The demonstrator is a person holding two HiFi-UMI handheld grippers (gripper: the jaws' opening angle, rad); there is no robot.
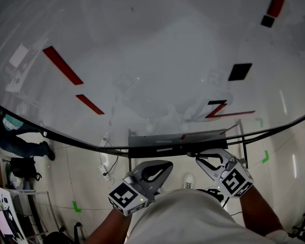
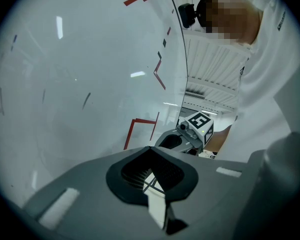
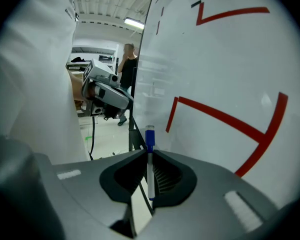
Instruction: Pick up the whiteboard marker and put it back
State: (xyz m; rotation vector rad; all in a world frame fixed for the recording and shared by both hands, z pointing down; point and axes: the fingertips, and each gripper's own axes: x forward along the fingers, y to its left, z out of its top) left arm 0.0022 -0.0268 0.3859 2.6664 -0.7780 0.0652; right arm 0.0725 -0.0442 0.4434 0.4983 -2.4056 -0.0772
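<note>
The right gripper (image 3: pixel 149 151) is pinching the whiteboard marker (image 3: pixel 149 176). Its jaws are pressed onto the white barrel from both sides, and the marker stands upright between them with its blue cap (image 3: pixel 149 135) poking out above the jaw tips. Any print on the barrel is too small to read. In the head view the right gripper (image 1: pixel 199 157) is held low at the right, with its tips just at the dark ledge (image 1: pixel 173 148) along the bottom edge of the whiteboard (image 1: pixel 152 60). The marker itself can't be made out with any certainty from there. The left gripper (image 2: pixel 151 150) has its jaws pressed together on nothing, and it is held beside the right one, just below the same ledge (image 1: pixel 165 168). Each gripper shows up in the other's view, the left one (image 3: pixel 106 91) sitting close to the edge of the whiteboard (image 3: pixel 230 59). The only writing on the board is loose strokes: a red zigzag like a Z with a black bar over it (image 1: pixel 217 109), two slanted red bars (image 1: pixel 63 65) at the left, and a black block (image 1: pixel 240 71). Farther off, a person (image 3: pixel 128 64) stands on the floor beyond the board's edge.
</note>
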